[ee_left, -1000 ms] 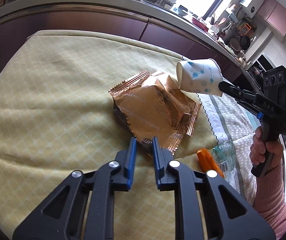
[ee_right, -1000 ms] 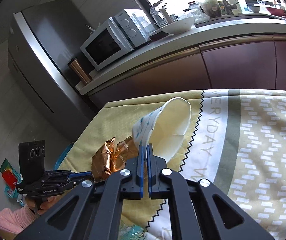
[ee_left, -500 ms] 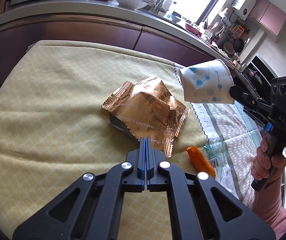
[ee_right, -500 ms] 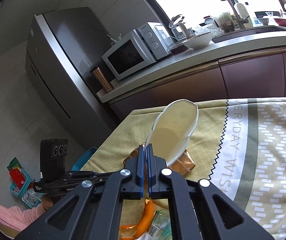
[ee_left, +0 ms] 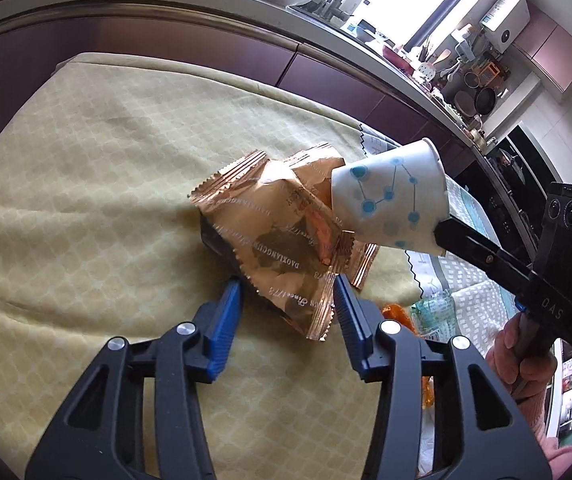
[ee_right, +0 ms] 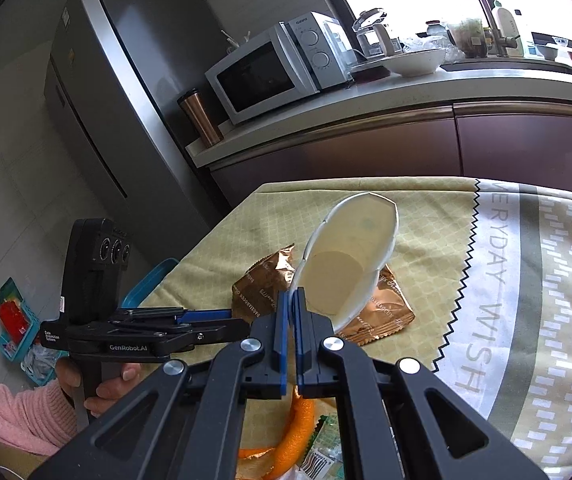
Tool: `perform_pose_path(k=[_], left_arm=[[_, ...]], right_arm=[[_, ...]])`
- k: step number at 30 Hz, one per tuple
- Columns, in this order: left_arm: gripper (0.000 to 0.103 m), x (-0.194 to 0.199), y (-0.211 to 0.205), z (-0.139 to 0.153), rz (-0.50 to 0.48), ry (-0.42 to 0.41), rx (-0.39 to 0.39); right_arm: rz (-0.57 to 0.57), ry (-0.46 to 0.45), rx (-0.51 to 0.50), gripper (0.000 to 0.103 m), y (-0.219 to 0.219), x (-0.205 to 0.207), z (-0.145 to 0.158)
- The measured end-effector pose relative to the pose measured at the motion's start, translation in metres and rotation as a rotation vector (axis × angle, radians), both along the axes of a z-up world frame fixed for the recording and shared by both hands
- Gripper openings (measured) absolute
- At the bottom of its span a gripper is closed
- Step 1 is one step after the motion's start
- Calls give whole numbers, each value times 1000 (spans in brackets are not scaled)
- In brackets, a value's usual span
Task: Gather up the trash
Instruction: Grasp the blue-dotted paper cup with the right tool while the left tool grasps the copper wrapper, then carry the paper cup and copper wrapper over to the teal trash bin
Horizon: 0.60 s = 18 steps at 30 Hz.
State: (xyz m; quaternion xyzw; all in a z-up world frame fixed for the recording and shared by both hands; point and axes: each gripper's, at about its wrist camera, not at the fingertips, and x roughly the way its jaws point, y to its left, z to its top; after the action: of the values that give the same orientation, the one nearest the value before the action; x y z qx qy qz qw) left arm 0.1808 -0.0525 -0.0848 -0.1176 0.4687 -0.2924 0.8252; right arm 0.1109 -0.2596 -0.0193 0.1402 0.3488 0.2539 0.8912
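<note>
Left gripper jaws have just been opening: pressed together half a second ago, now spread on either side of the near corner of the copper snack wrapper, pads not yet pressing it. Right gripper has drifted sideways over the wrapper; its jaws are pinched on the rim of the squashed paper cup, held off the yellow tablecloth. Wrapper lies flat on the cloth, directly under the cup. Orange peel and a green-printed packet sit nearer the person, untouched. Step in hand: second pickup, cup already collected. Next move probably: close left jaws on the wrapper corner, then lift. Thin foil may slip, so a deep bite is needed. No bin clearly visible.
</note>
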Motion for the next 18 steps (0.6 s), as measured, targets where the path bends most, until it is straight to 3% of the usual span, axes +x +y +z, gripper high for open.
perform_pose_path(k=[4, 6, 14, 16, 18], left_arm=[[9, 4, -3, -6, 2, 22, 0], [6, 2, -3, -7, 7, 9, 7], [8, -3, -7, -1, -30, -2, -20], [25, -3, -6, -3, -40, 14, -46], [30, -4, -6, -4, -33, 10, -45]], right_arm=[[4, 8, 1, 3, 1, 0, -4], [7, 13, 5, 3, 2, 0, -6], [20, 15, 4, 3, 11, -3, -7], [28, 13, 4, 3, 13, -5, -7], [35, 11, 5, 3, 15, -6, -6]])
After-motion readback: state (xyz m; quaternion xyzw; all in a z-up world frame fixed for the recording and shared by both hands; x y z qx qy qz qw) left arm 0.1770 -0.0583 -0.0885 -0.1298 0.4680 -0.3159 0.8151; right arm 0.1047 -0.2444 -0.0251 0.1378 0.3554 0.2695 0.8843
